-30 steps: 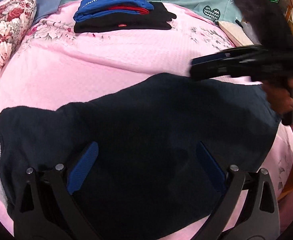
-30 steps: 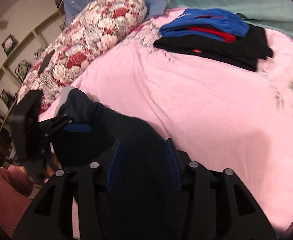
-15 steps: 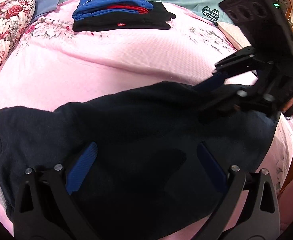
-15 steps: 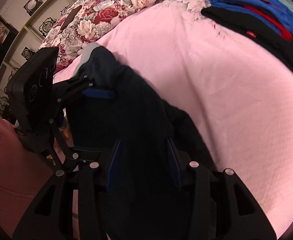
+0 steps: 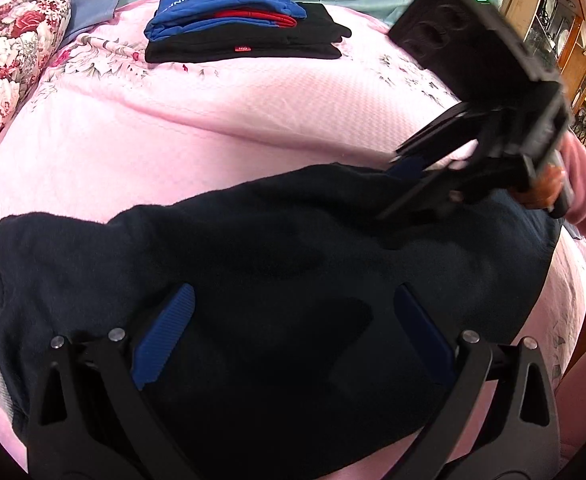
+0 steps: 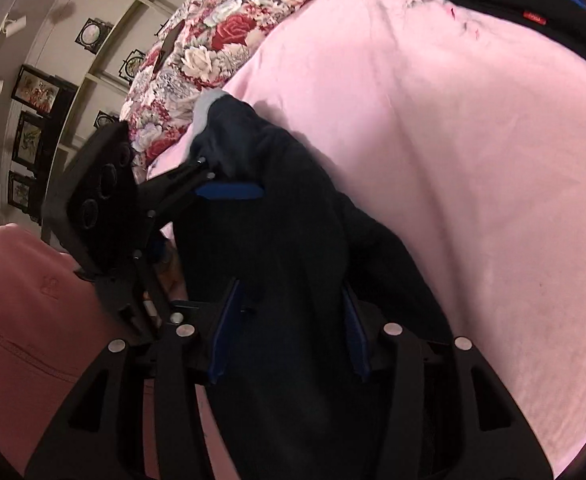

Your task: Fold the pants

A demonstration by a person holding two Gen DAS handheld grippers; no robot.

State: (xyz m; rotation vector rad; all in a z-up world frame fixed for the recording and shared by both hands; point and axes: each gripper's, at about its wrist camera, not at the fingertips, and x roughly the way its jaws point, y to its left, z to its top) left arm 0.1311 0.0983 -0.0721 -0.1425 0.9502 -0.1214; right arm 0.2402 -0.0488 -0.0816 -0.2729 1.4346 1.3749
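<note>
Pants are lying dark across the pink bed, under both claws.
Left claw is hovering spread wide over the cloth, gripping nothing; right claw is pinching a raised fold between its pads. Only the left view is showing the folded clothes stack far beyond; only the right view, wall frames.

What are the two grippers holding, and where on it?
The right gripper pinches the dark pants at a bunched-up fold along their far edge. The left gripper is open over the pants, holding nothing.
</note>
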